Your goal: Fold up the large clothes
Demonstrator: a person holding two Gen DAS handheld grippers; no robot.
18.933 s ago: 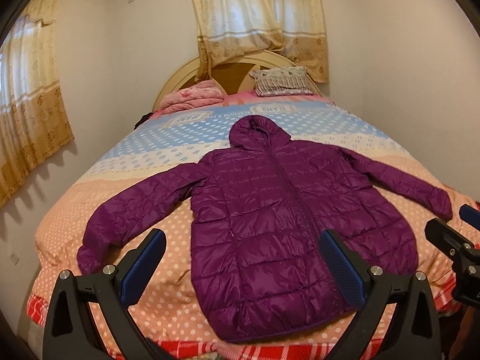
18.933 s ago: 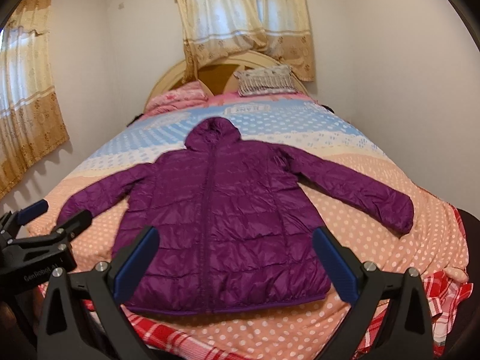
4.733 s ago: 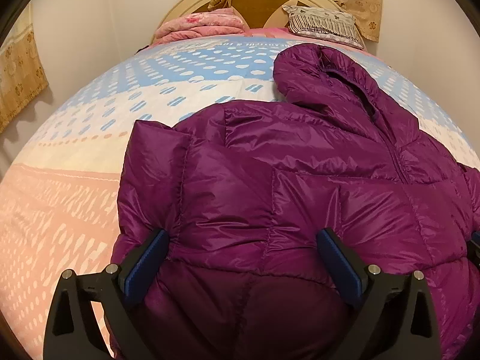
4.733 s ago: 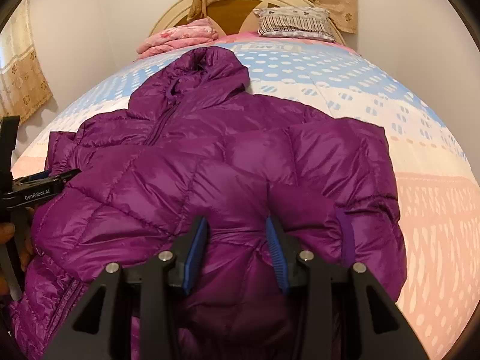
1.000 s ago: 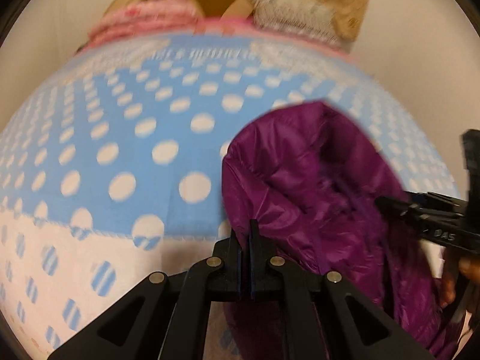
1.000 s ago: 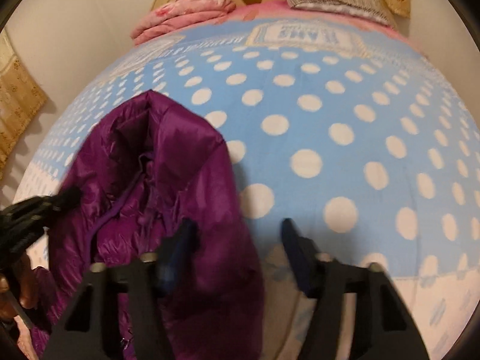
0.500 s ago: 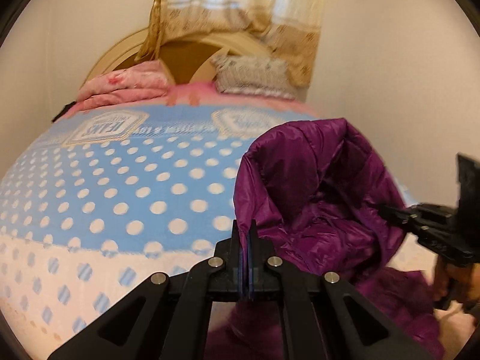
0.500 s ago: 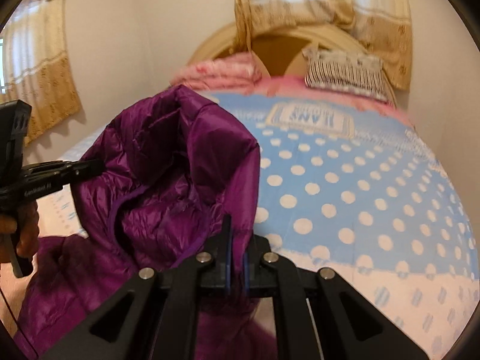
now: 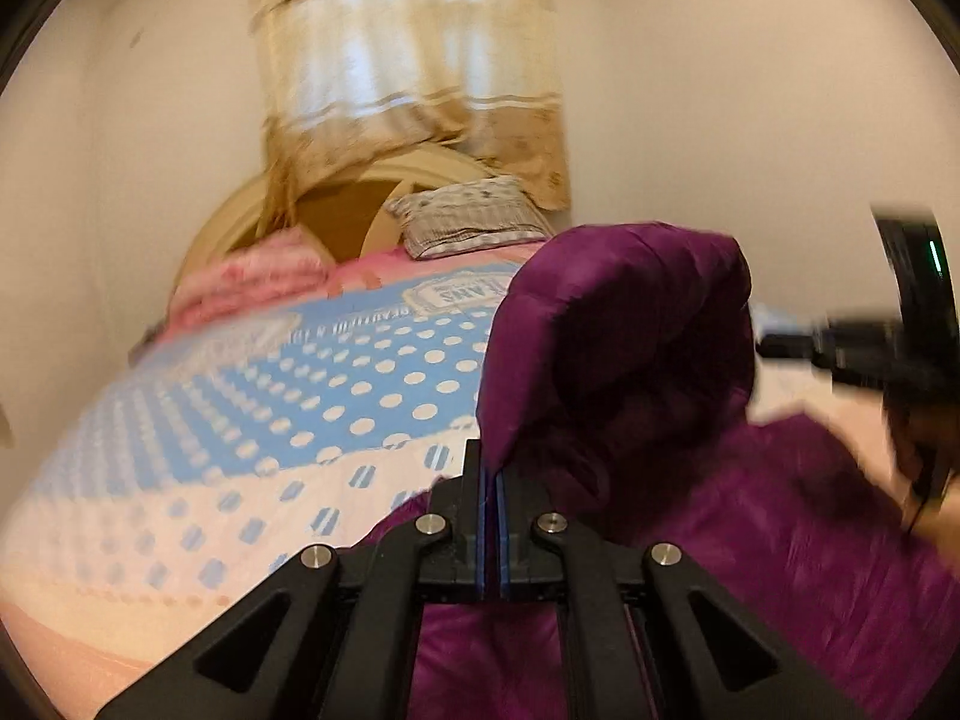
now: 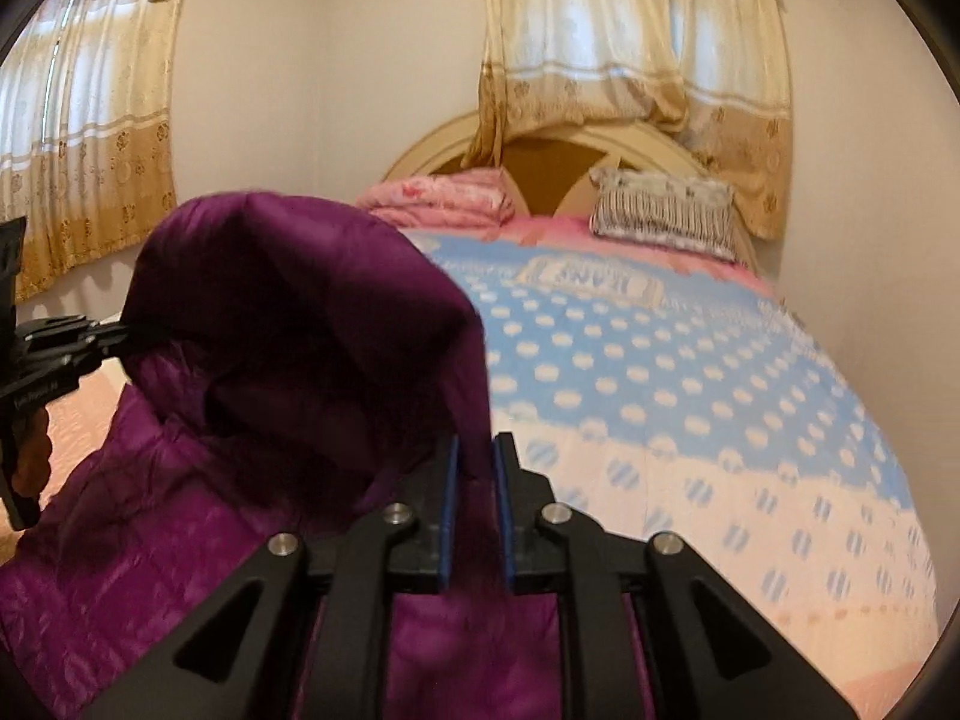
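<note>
A purple quilted hooded jacket (image 9: 750,528) lies on the bed with its hood (image 9: 624,336) lifted upright off the bedspread. My left gripper (image 9: 491,468) is shut on the hood's left edge. My right gripper (image 10: 474,462) is shut on the hood's right edge (image 10: 312,312). Each gripper shows in the other's view, the right one (image 9: 852,348) at the right, the left one (image 10: 72,342) at the left. The jacket body (image 10: 150,528) lies bunched below the hood.
The bed (image 10: 690,396) has a blue, white and peach dotted spread. A folded pink blanket (image 10: 444,195) and a striped pillow (image 10: 663,213) lie against the headboard. Walls stand close on the right and left, with curtained windows (image 10: 630,36).
Both grippers have lifted the hood higher and drawn it back toward me, over the jacket body. Both stay shut on its edges.
</note>
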